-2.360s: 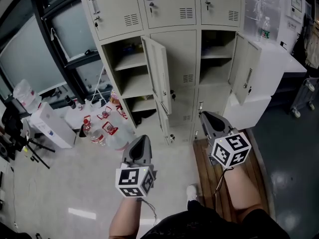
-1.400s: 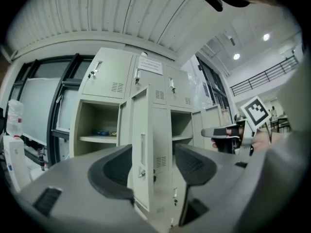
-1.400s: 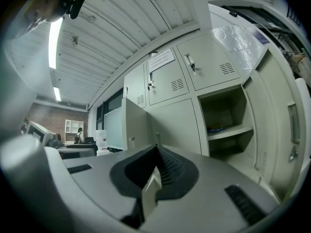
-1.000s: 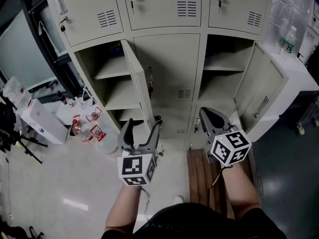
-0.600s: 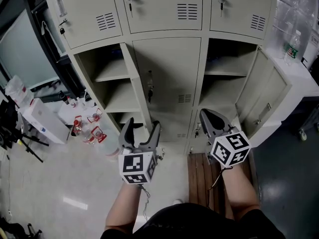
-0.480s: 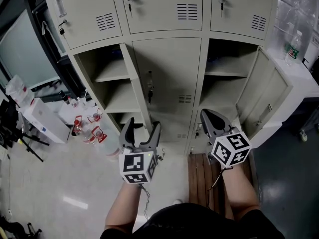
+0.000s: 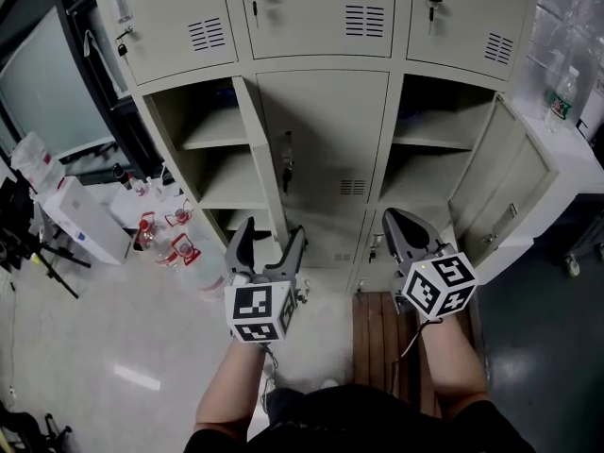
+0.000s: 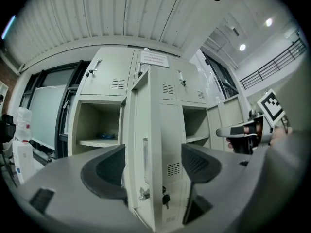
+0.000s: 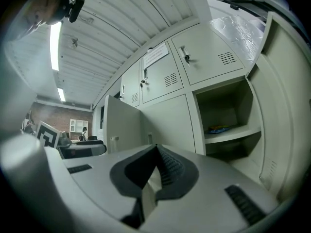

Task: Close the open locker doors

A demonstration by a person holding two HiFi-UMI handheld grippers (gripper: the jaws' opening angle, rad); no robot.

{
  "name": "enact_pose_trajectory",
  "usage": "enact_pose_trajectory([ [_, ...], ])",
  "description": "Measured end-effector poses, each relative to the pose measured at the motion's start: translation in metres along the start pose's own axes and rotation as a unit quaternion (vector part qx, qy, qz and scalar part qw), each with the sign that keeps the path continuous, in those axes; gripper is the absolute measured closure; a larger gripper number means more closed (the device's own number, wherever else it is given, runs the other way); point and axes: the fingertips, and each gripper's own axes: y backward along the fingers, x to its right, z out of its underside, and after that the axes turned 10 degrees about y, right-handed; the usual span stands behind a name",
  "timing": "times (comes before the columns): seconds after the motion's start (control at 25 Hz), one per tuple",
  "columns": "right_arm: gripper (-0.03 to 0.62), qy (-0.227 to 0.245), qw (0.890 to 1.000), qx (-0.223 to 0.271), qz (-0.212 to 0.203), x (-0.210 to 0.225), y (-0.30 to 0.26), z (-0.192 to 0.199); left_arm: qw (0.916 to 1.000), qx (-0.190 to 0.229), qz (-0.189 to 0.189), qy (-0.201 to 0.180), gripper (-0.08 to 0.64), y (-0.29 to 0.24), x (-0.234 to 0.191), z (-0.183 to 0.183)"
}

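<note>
Left tool (image 7: 274, 232) wide, framing edge-on beige sheet-metal locker door (image 7: 260, 159) (flat, thin); right tool (image 7: 394, 217), ribbed jaws together, empty.

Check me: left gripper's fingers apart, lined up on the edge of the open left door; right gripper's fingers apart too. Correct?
No: the right gripper has its fingers together, nothing between them, as the right gripper view shows. The left gripper does have fingers apart, lined up on the edge of the open left door.
</note>
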Motion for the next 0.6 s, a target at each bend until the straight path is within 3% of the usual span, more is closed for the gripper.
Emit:
enact_pose_trajectory([
  [0.6,0.592,-0.019,0.999,-0.006,0.036,0.012,0.009,0.013,0.9996,-0.021,0.016,-0.006,0.221,-0.023,-0.001,0.008],
])
